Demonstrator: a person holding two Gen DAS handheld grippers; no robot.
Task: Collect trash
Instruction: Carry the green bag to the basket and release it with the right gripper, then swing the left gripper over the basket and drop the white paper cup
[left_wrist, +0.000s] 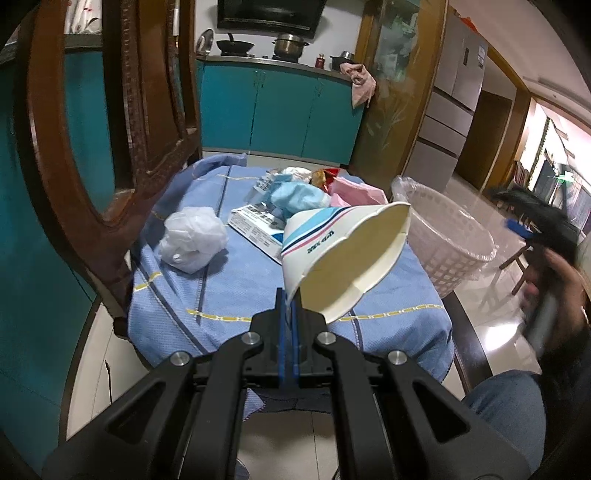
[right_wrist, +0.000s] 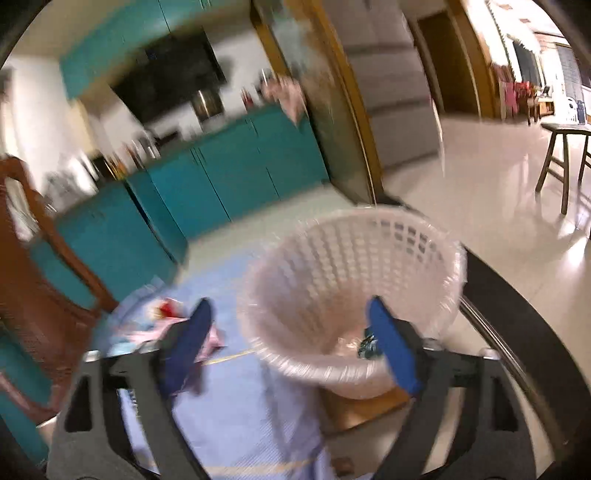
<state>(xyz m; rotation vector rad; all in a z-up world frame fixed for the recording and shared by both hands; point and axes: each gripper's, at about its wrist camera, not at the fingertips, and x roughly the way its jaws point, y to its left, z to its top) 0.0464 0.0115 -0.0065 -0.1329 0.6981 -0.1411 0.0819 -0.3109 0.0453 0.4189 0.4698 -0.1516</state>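
Trash is the business here, and in the left wrist view the piece in hand is a paper cup (left_wrist: 343, 258), pinched by its rim between the narrow-set pads of the left gripper (left_wrist: 288, 299) and held tilted above the near edge of the blue tablecloth (left_wrist: 236, 291). The hold takes only a thin strip of rim (the cup is already creased there), so my worry is that a quick swing towards the white basket (left_wrist: 448, 240) on the right could let it twist out and drop on the cloth or the floor. Further off on the cloth lie a crumpled white bag (left_wrist: 192, 240), a printed box (left_wrist: 258, 227) and a heap of blue and pink wrappers (left_wrist: 314, 190). The person's right hand (left_wrist: 554, 295) is a blur at the far right.

In the right wrist view, the right gripper (right_wrist: 291, 350) stands wide apart and holds nothing, just before the lined basket (right_wrist: 351, 273), with something dark lying at its bottom. The picture is smeared with motion. With both tools near the basket, a collision could knock the cup loose or tip the light basket.
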